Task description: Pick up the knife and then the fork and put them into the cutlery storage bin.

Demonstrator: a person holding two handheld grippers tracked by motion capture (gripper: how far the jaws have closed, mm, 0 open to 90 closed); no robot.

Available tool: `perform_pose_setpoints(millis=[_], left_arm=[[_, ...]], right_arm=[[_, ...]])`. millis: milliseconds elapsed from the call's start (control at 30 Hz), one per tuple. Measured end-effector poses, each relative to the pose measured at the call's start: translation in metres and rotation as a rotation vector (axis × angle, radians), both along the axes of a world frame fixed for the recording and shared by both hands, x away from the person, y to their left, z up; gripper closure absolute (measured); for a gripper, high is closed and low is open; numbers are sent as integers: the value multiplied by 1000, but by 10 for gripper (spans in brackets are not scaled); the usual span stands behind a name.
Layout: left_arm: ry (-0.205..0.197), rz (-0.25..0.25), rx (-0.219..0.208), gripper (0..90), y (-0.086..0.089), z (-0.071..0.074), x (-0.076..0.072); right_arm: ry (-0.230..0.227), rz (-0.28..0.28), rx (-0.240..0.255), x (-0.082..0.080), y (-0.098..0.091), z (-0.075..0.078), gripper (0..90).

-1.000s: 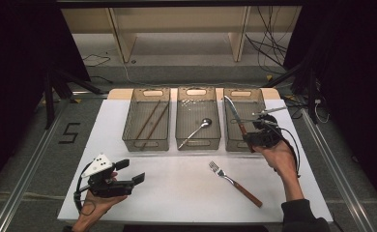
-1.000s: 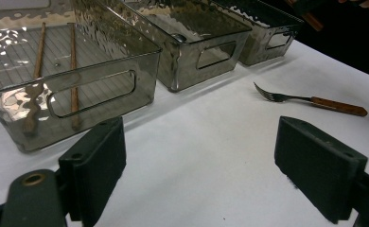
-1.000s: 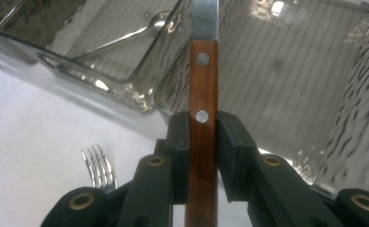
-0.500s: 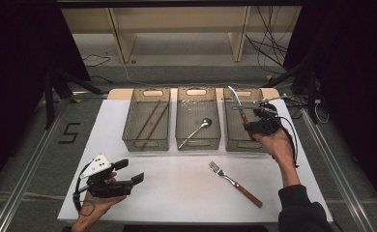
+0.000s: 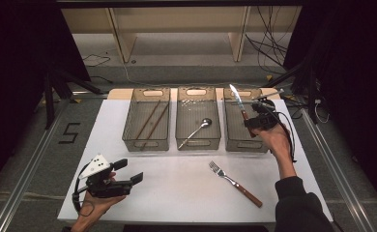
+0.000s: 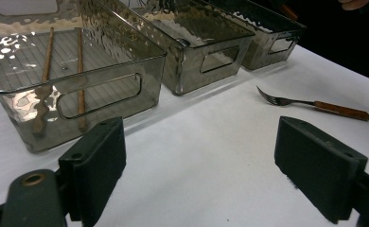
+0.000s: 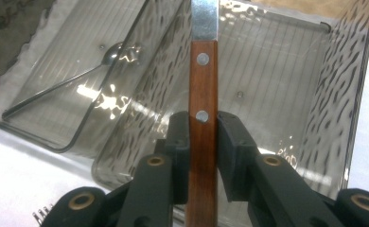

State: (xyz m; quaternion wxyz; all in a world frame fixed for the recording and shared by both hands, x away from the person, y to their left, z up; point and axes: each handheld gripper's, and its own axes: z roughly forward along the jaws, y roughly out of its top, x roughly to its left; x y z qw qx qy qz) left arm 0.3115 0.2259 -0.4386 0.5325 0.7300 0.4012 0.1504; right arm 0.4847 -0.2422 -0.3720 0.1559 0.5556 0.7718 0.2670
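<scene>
Three cameras on my table

One looks down and forward from above me; my left gripper's sits low, facing the bins (image 6: 74, 90) and fork (image 6: 315, 105); my right gripper's hangs close over the right bin (image 7: 286, 85).

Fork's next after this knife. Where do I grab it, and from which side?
Take the fork by its wooden handle, coming straight down from above: it lies flat on the white table, tines toward the bins, with open space either side for the jaws.
</scene>
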Motion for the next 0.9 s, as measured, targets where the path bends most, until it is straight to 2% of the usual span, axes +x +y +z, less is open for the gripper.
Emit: perform_pose_setpoints(millis=[533,900], left_arm=[[-4,1,-5,170,0,-1,1],[-4,0,-3,170,0,-1,1]], right_arm=[[59,-42,-1,18,0,-15,764],[103,-64,-8,22,4,-24,763]])
